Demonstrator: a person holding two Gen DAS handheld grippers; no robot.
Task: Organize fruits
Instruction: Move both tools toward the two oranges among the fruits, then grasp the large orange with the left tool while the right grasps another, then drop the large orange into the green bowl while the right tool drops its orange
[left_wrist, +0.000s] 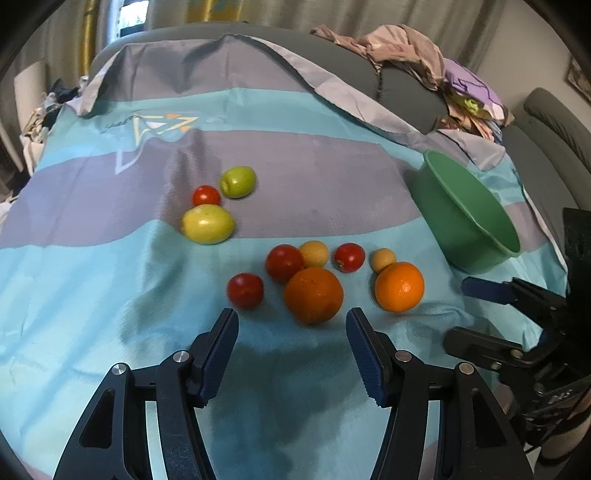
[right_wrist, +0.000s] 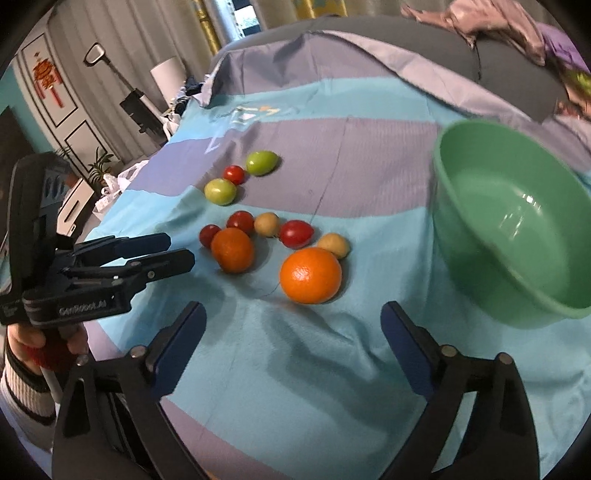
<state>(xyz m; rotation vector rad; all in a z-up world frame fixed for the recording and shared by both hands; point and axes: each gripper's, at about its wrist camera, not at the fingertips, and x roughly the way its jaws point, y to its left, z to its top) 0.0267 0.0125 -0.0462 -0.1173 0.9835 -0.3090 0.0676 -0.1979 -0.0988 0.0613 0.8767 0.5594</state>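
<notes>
You are working over a sheet (left_wrist: 110, 266) with blue and purple stripes, lying across a grey sofa (left_wrist: 406, 85). A pile of clothes (left_wrist: 406, 48) is sitting on the sofa back. Your left tongs (left_wrist: 291, 354) are standing wide open, holding nothing. One orange (left_wrist: 313, 294) is lying just ahead, between the tips. Two green fruits (left_wrist: 208, 223) are sitting farther back on the left. Your right tongs (right_wrist: 293, 347) are gaping wide and empty too, with the other orange (right_wrist: 310, 275) just ahead. The green bowl (right_wrist: 517, 229) is sitting empty at the right.
</notes>
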